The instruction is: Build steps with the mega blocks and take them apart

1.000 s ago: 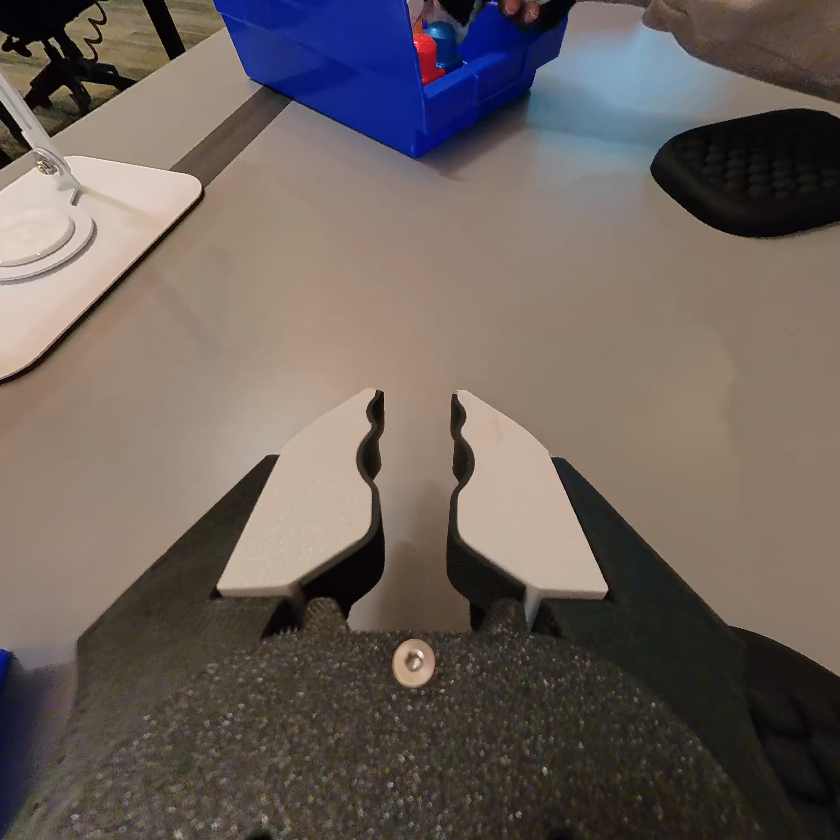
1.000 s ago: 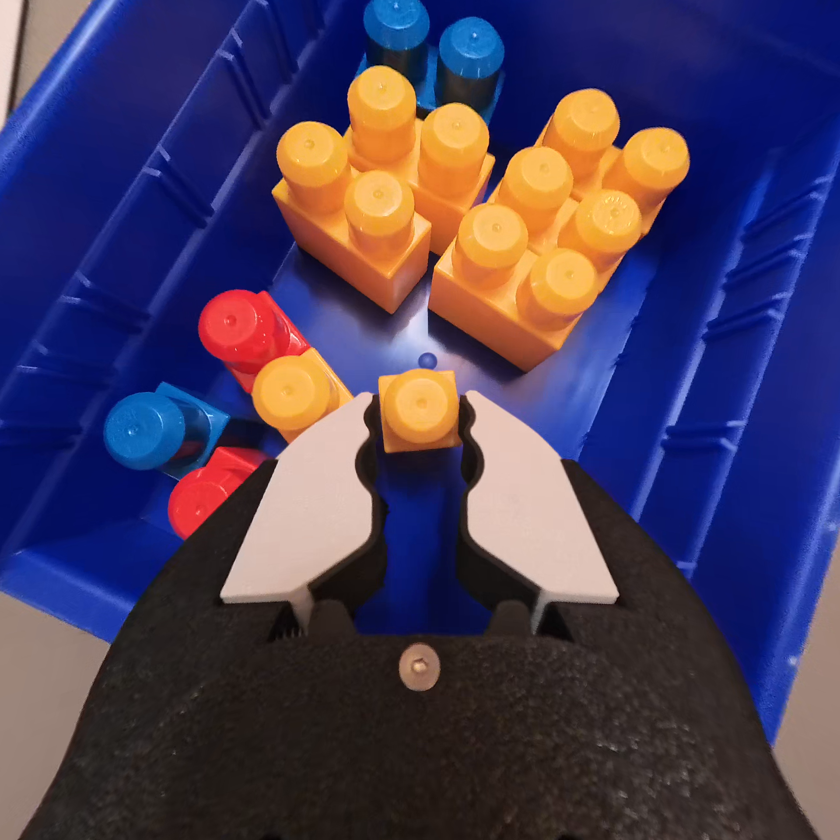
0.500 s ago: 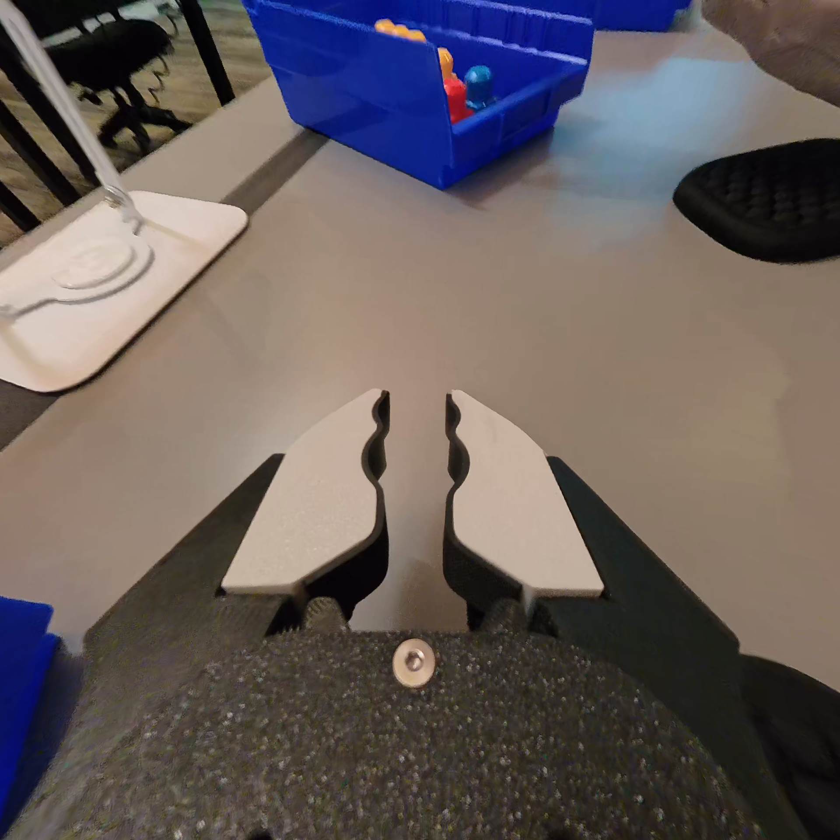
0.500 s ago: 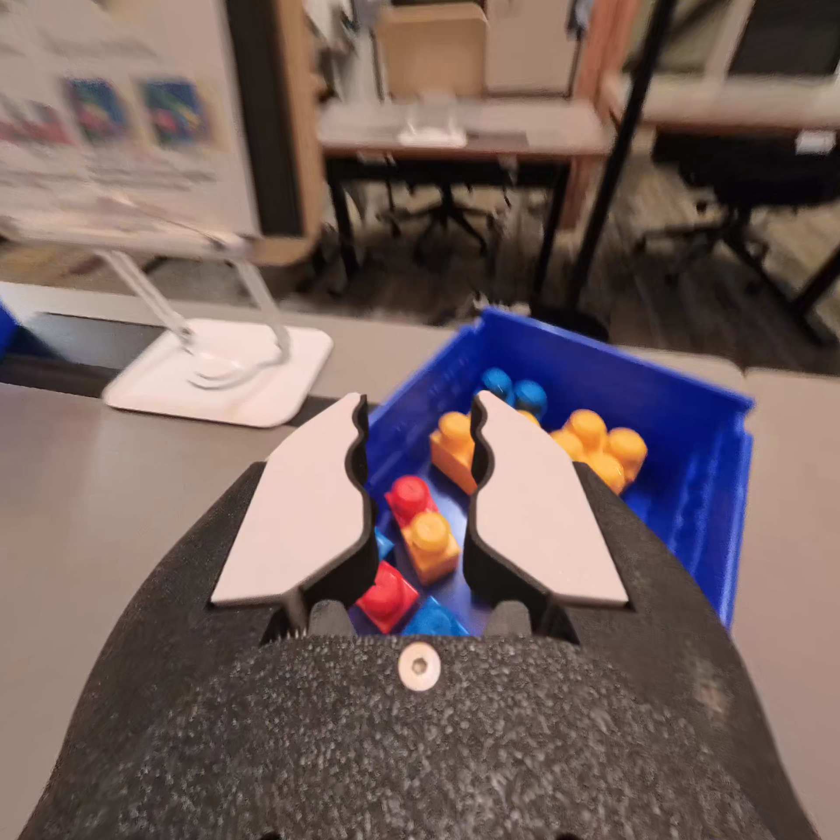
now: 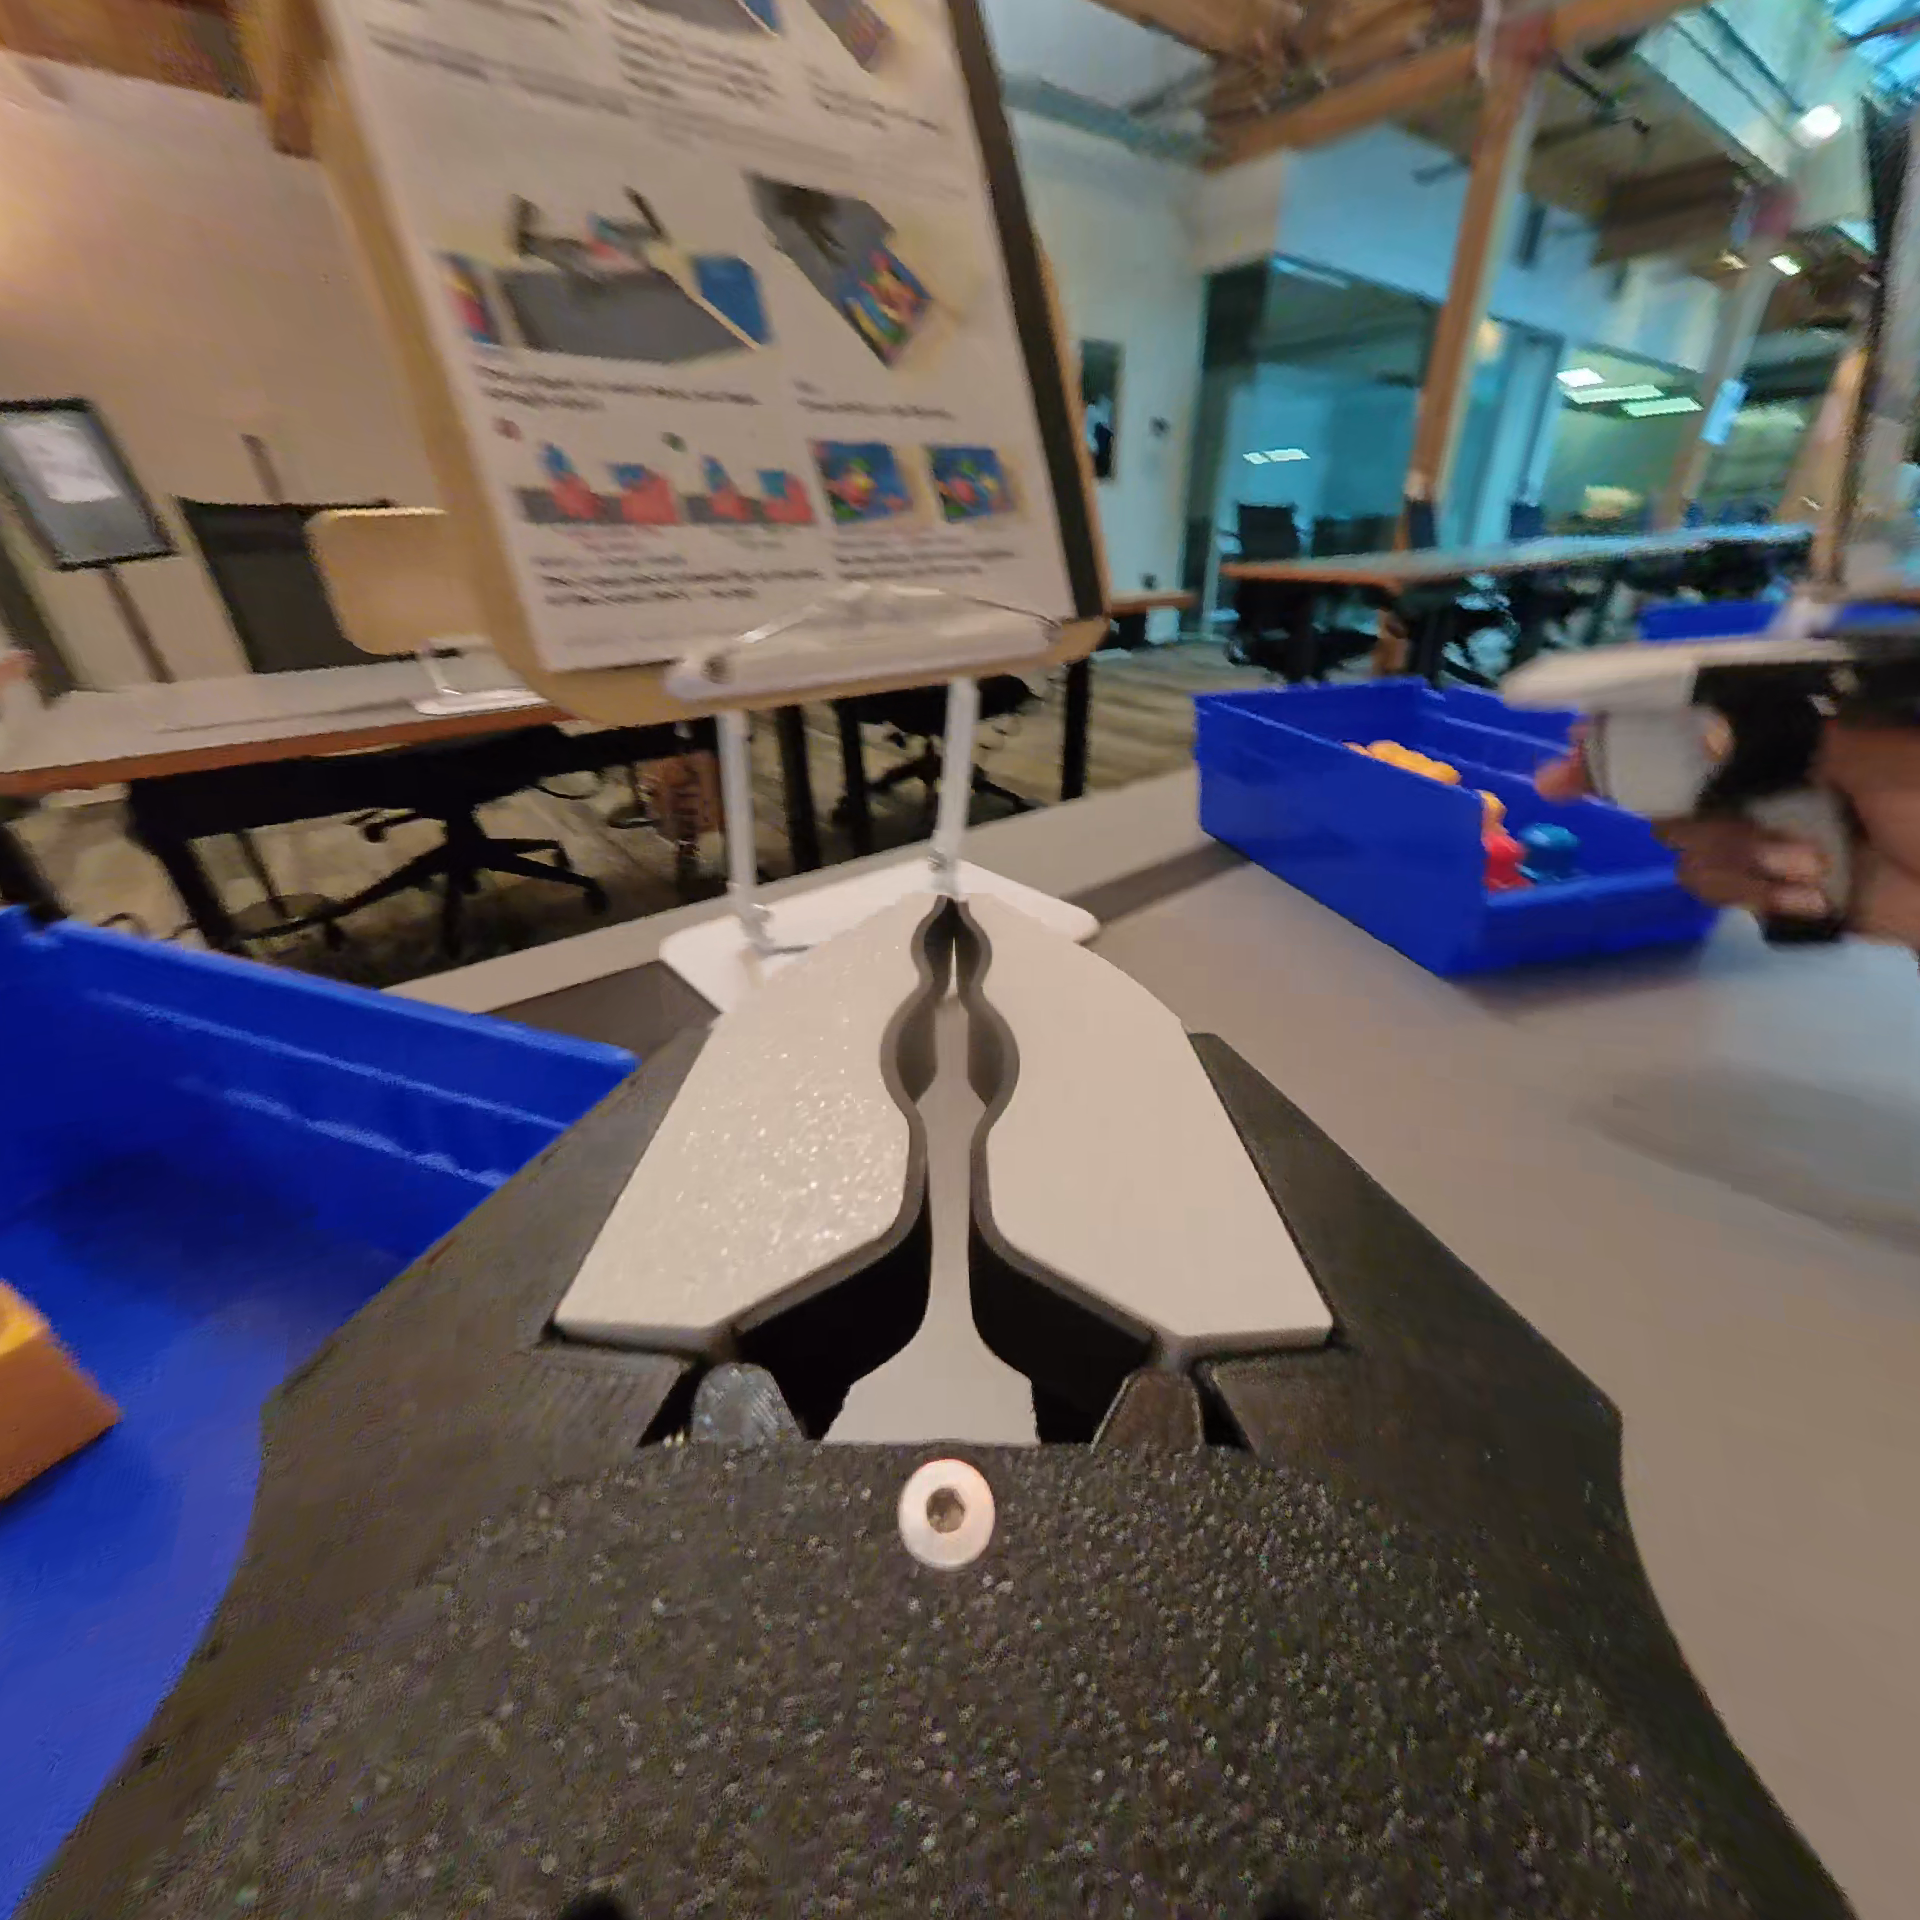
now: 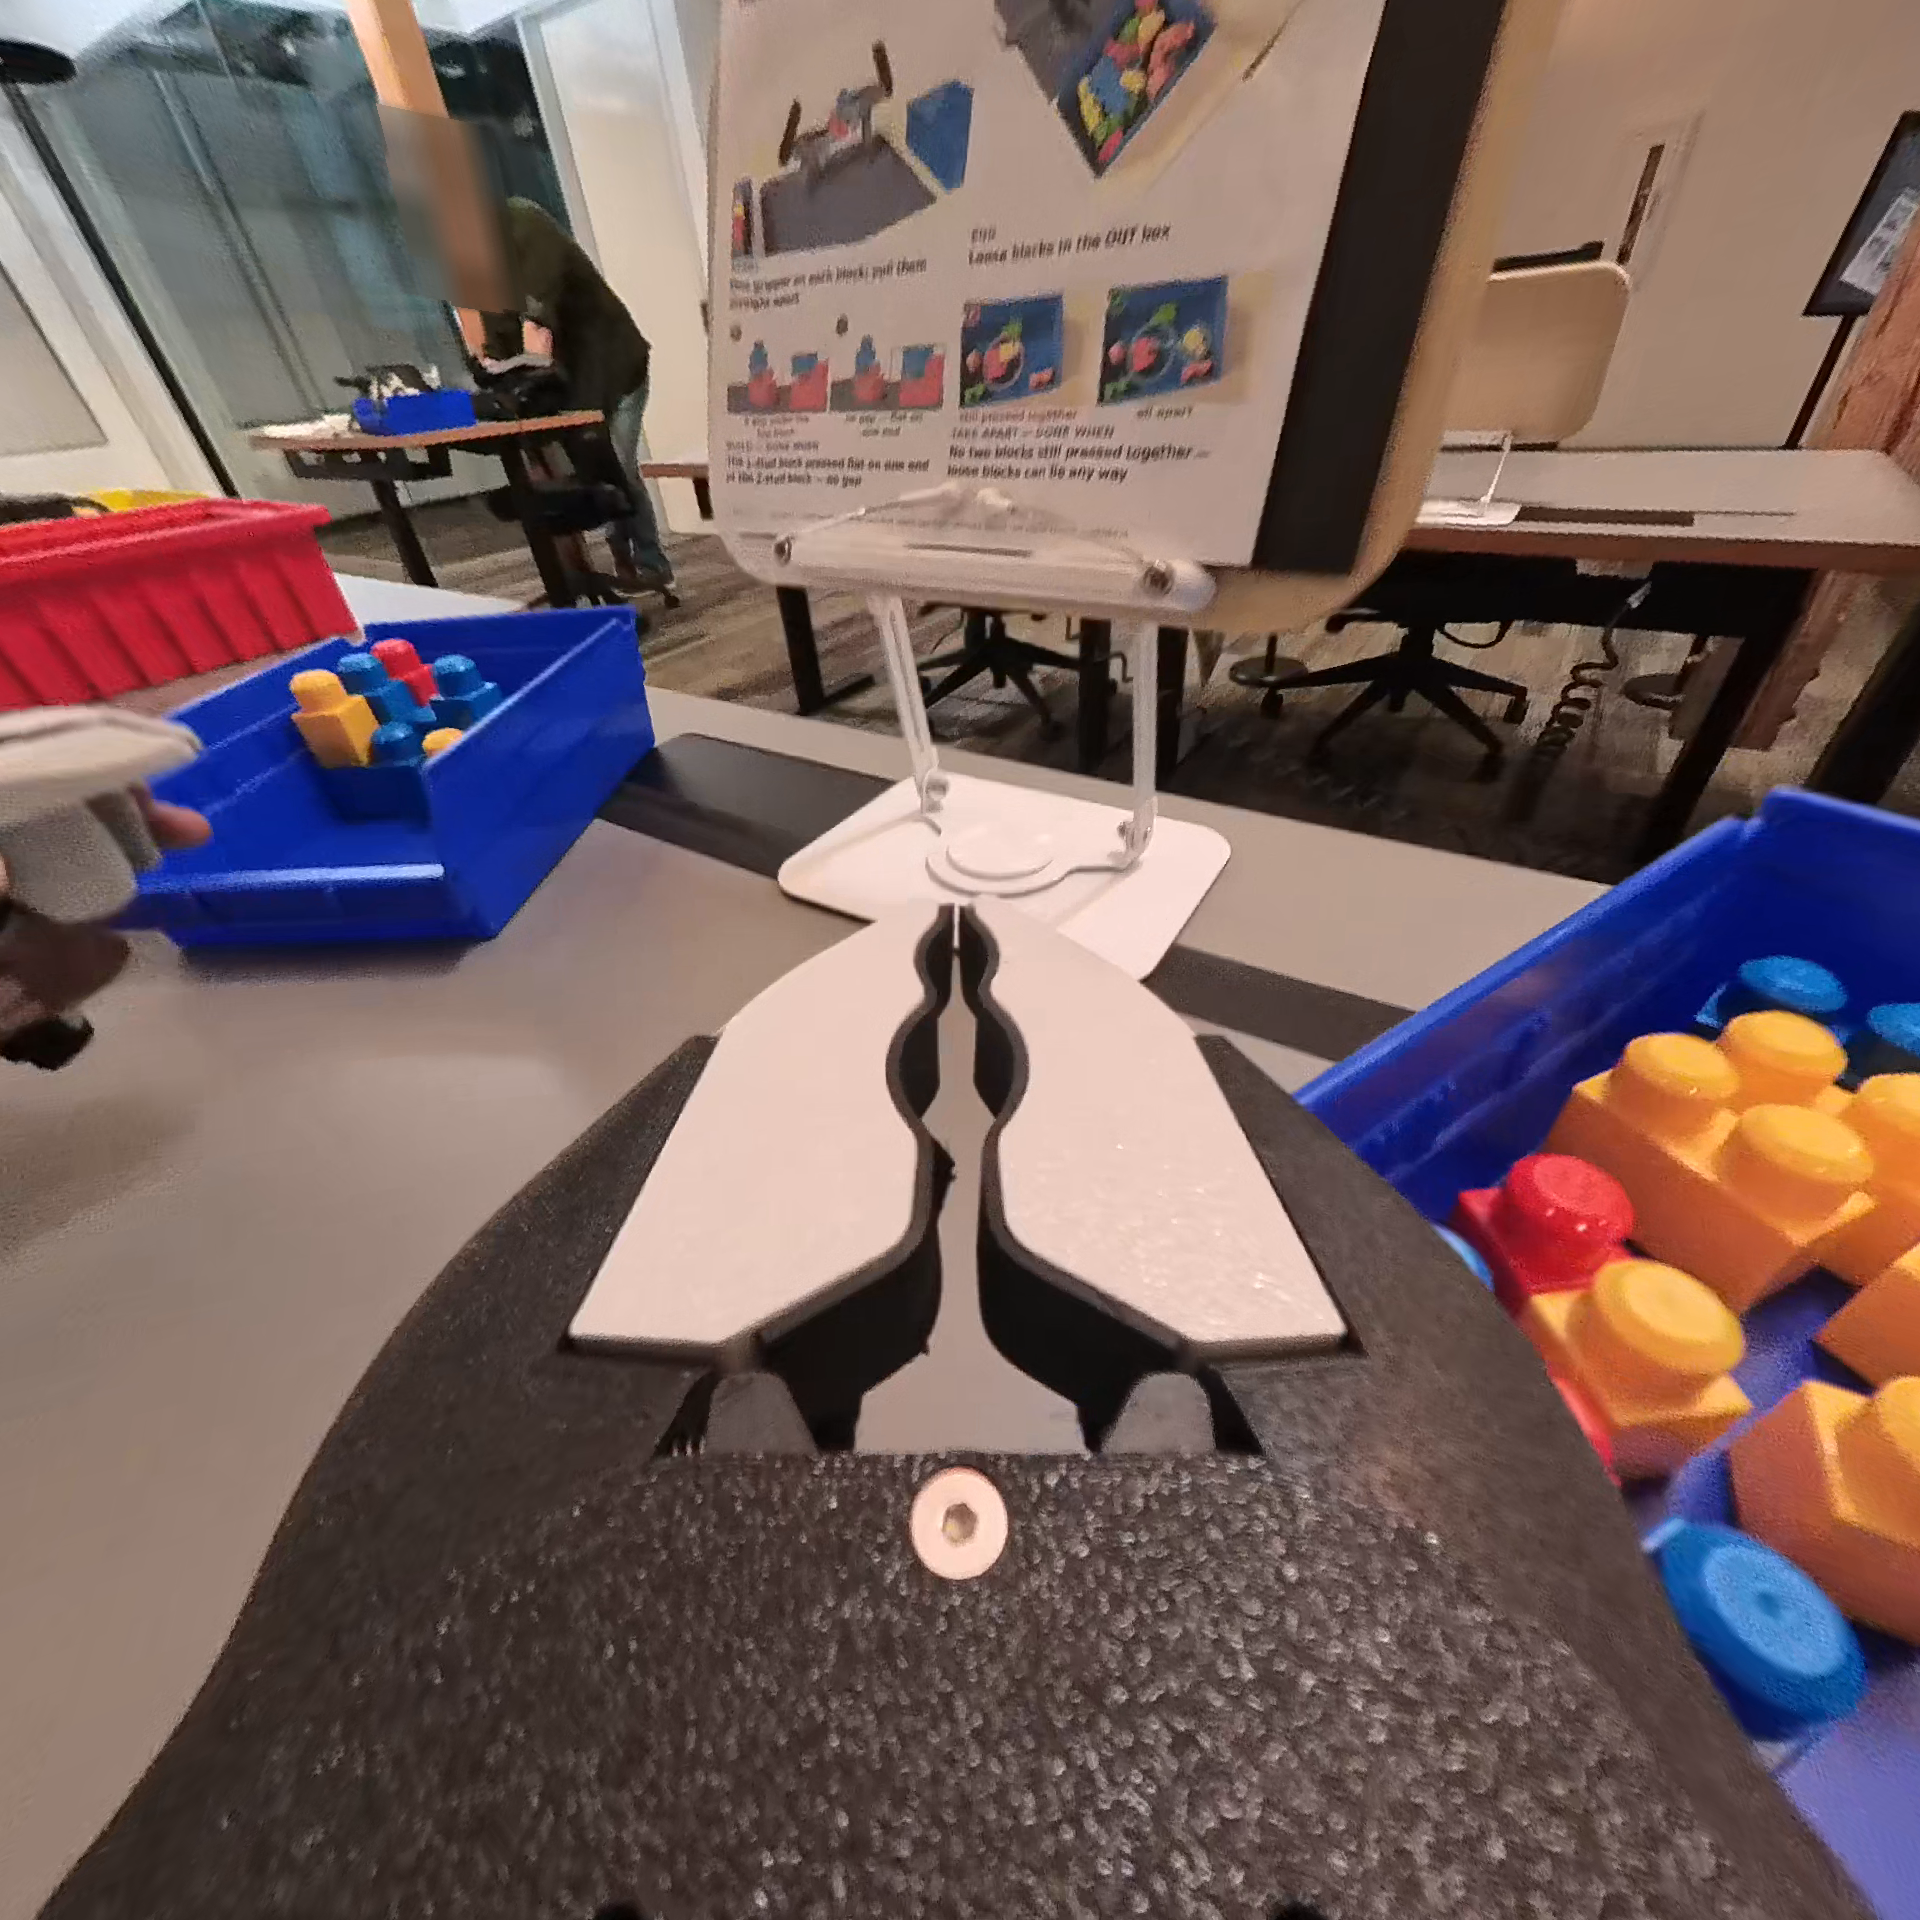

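My left gripper is shut and empty, held level above the grey table. My right gripper is also shut and empty. A blue bin at its right holds orange blocks, a red block and blue blocks. A second blue bin at the far left holds several blue, red and yellow blocks. In the left wrist view that second bin is at the left and the first bin at the right. No block stands on the table.
An instruction board on a white stand rises straight ahead, between the bins. A red bin sits behind the left blue bin. The other gripper and a hand show at the edge of each view. A person stands at a far desk. The tips of one gripper are about 30 centimeters away from the tips of the other.
The right gripper left the orange block in the bin, lifted out and shut. The left gripper, open over the table, tilted up level and shut.
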A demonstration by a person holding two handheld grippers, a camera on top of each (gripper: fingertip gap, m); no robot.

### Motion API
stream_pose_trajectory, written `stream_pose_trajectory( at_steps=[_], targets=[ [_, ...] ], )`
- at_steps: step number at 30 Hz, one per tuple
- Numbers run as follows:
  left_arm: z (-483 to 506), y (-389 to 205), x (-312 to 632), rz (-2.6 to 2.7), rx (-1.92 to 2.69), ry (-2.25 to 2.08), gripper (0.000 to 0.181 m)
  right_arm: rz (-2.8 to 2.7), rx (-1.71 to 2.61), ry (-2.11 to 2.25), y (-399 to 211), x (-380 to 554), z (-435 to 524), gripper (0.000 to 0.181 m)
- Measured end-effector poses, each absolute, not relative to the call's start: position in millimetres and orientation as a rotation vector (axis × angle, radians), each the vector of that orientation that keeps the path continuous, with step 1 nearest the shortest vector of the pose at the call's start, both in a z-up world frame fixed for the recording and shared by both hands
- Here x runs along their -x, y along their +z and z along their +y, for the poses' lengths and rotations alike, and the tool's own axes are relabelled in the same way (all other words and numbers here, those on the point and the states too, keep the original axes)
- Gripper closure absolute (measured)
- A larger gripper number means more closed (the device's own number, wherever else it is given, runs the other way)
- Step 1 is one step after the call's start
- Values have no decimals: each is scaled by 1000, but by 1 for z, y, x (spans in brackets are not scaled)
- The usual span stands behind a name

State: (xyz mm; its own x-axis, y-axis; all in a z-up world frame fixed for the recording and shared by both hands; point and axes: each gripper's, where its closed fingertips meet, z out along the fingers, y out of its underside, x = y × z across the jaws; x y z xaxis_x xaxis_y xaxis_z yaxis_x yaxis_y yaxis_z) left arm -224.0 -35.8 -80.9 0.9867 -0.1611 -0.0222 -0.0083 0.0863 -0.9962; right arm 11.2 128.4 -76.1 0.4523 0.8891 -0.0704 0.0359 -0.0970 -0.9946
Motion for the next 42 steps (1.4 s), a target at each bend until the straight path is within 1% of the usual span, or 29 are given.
stream_pose_trajectory(
  at_steps=[3,8,11,15,19,22,27,32,37,39,42],
  targets=[
    [-41,-75,256,-9,1435,-42,181,-854,1520,895,-99,-7,125,181],
    [-44,-83,320,-286,1448,108,181,-921,1551,876,-128,1,118,181],
    [-43,-84,362,-453,1478,229,166,-963,1551,907,-134,7,109,181],
    [-33,-97,412,-614,1603,348,136,-1005,1536,924,-136,9,100,181],
    [-19,-127,446,-756,1753,356,126,-1053,1531,964,-135,9,92,181],
    [-11,-153,462,-824,1910,386,124,-1077,1534,969,-137,9,91,181],
    [0,-180,476,-878,2104,395,122,-1122,1518,959,-137,10,86,181],
    [4,-205,486,-916,2230,417,124,-1160,1489,932,-135,11,82,181],
    [12,-221,492,-912,2300,443,132,-1174,1472,935,-132,12,80,181],
    [13,-228,493,-890,2330,460,141,-1176,1470,928,-132,11,80,181],
    [15,-226,494,-873,2337,463,141,-1172,1463,912,-130,8,82,181]
  ],
)
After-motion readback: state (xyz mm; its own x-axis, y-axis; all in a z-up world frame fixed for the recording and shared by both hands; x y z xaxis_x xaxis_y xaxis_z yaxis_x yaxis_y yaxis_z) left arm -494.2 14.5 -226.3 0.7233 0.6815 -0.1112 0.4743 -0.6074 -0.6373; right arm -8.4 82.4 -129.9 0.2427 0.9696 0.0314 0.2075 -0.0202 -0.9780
